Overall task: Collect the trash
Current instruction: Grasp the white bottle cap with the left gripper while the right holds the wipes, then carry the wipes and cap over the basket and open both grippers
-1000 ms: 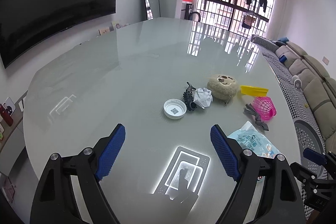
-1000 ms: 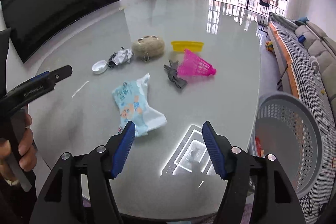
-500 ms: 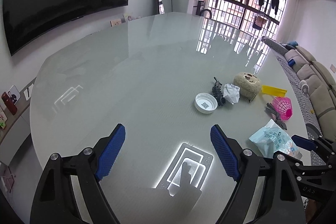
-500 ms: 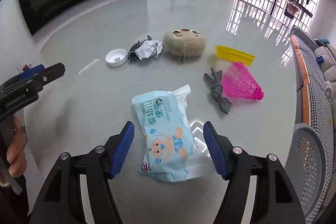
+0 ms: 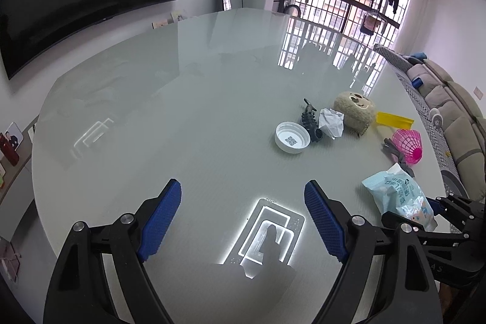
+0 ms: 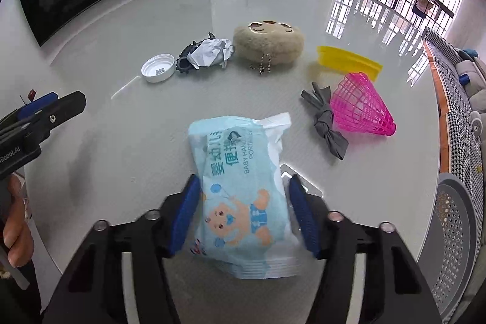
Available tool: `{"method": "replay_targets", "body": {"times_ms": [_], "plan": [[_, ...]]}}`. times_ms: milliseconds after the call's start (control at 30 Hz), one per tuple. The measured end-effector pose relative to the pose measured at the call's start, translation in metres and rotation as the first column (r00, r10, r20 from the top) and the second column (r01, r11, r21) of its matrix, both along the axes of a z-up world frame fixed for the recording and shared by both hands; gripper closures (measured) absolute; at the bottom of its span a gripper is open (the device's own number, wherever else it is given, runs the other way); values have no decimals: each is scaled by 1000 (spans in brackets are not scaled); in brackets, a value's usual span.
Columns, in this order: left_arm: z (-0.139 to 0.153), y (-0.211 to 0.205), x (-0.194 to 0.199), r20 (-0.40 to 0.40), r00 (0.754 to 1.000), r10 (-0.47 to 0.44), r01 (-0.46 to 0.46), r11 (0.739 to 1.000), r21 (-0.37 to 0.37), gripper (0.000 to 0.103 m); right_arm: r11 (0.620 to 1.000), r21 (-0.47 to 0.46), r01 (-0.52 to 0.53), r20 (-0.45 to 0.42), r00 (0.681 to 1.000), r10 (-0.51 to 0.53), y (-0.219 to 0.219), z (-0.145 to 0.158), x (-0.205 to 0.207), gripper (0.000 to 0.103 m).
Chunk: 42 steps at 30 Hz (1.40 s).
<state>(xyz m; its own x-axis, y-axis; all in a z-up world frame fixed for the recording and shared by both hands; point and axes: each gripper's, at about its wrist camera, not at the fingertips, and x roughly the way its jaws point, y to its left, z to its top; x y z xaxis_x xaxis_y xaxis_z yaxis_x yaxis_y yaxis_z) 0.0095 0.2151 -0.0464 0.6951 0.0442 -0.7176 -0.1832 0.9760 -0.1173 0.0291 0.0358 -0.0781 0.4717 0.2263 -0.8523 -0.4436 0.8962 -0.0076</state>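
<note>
On desk near front edge: wipes pack (image 6: 243,202) lies flat between right gripper (image 6: 244,217) pads, jaws closing on its sides, prob touching. Soft, crinkly, slippery film, light – grab mid-body w/ firm squeeze. Left gripper (image 5: 243,220) spread wide, holding nothing
</note>
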Motion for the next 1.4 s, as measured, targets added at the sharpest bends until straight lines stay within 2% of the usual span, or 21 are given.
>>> {"method": "replay_targets", "body": {"times_ms": [233, 433, 600, 900, 1033, 1200, 1267, 1333, 1400], "plan": [[0, -10, 7, -22, 999, -46, 46, 999, 6, 21, 997, 62, 35, 19, 999, -37, -8, 9, -5, 61], [0, -17, 22, -41, 996, -84, 85, 996, 33, 18, 984, 154, 93, 59, 993, -103, -34, 32, -18, 61], [-7, -25, 45, -82, 991, -107, 113, 992, 65, 18, 969, 201, 142, 48, 987, -155, -59, 39, -25, 61], [-22, -33, 82, -160, 980, -120, 136, 986, 93, 18, 950, 245, 193, 46, 977, -211, -86, 37, -32, 61], [-23, -34, 92, -165, 980, -110, 126, 988, 90, 20, 947, 255, 197, 41, 976, -214, -89, 35, -30, 61], [-24, -32, 96, -165, 981, -99, 114, 989, 88, 30, 946, 260, 195, 30, 977, -210, -91, 32, -27, 61], [-23, -33, 95, -157, 982, -109, 124, 988, 90, 41, 945, 263, 193, 28, 978, -207, -91, 32, -26, 61], [-20, -32, 94, -152, 980, -127, 141, 986, 84, 62, 945, 265, 192, 27, 978, -206, -90, 31, -26, 61], [-19, -32, 91, -151, 979, -135, 148, 986, 77, 64, 945, 267, 190, 26, 978, -205, -90, 32, -26, 61]]}}
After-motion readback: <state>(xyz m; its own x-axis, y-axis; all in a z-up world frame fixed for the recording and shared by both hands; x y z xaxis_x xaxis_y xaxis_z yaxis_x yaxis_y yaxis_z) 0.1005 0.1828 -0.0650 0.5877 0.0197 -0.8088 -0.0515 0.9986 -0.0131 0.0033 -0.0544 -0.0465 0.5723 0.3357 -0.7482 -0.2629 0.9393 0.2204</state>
